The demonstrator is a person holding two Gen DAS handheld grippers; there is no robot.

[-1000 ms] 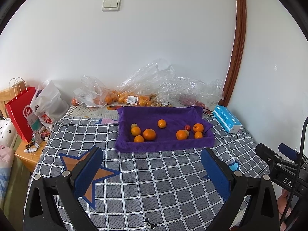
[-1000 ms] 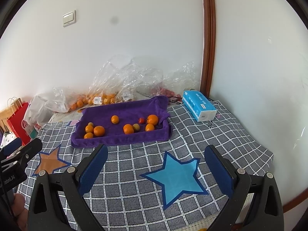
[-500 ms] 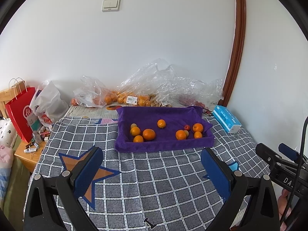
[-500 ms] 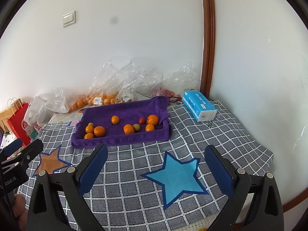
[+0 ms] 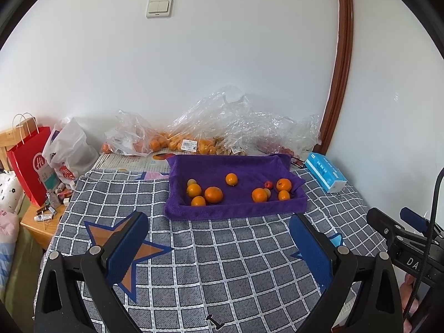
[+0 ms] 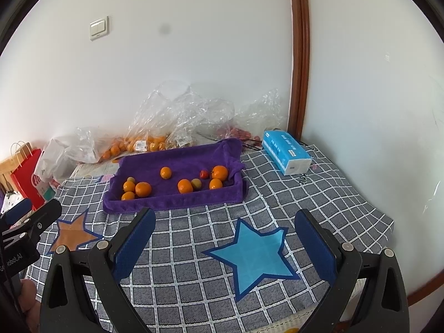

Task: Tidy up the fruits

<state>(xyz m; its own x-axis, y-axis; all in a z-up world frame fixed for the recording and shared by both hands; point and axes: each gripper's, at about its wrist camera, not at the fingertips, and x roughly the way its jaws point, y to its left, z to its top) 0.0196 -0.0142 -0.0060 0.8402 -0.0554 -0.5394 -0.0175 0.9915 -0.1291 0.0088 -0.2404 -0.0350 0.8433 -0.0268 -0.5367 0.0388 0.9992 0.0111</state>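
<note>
Our left gripper (image 5: 219, 247) and right gripper (image 6: 224, 245) hover unchanged since a second ago, fingers spread and empty, above the checked cloth (image 5: 222, 263). Ahead we see oranges (image 5: 213, 194) and smaller fruits, unmoved, scattered in the purple towel-lined tray (image 5: 236, 211) near the wall.
</note>
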